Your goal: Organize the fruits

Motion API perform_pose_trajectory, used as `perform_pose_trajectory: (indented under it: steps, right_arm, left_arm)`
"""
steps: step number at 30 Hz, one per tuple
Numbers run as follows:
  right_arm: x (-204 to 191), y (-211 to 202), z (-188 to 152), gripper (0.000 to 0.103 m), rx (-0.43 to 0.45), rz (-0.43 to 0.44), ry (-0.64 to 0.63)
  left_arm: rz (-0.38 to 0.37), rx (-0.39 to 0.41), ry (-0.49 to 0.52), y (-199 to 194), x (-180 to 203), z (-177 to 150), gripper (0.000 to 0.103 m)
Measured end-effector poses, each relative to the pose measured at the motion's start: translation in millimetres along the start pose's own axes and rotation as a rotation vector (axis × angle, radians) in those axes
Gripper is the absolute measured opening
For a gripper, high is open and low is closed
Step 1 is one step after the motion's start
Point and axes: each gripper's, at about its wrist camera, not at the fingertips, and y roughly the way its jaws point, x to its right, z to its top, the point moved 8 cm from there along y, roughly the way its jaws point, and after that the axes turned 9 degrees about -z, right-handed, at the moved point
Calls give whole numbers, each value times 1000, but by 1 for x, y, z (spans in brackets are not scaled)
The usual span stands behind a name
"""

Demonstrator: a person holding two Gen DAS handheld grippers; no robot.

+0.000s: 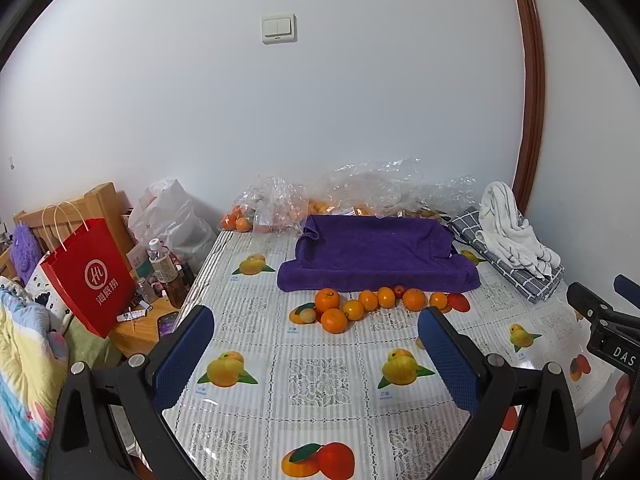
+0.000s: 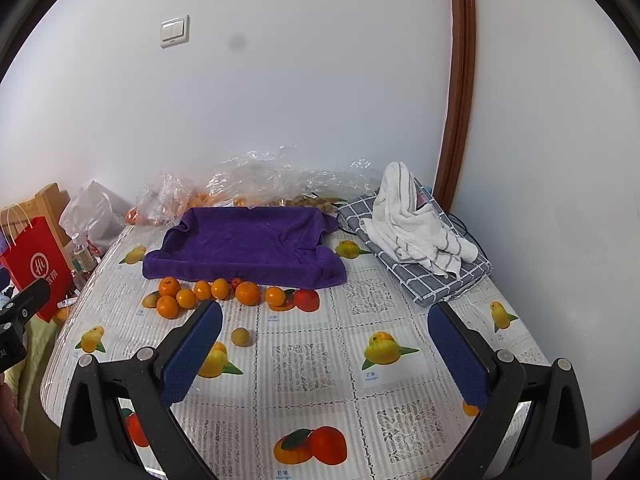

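7 oranges [image 2: 247,293], 1 small red fruit [image 2: 236,281], 1 brown fruit [image 2: 241,336]

Oranges [image 1: 370,307] in a row before the purple towel [image 1: 376,256], open-jawed left claw [image 1: 316,344] above tablecloth [image 1: 320,384].

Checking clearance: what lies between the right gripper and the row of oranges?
In the right wrist view, one small brownish fruit sits alone on the tablecloth between the right gripper and the oranges.
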Motion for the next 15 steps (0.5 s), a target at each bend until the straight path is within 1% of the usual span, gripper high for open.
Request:
perform_pose_trajectory:
  steps: [6, 15]
  right_arm:
    - [1, 0, 0, 101, -5, 6, 17]
    - [3, -5, 2, 101, 13, -8, 18]
  left_arm:
    - [-2, -9, 0, 0, 1, 1, 103]
    - [-20, -2, -11, -1, 2, 1, 103]
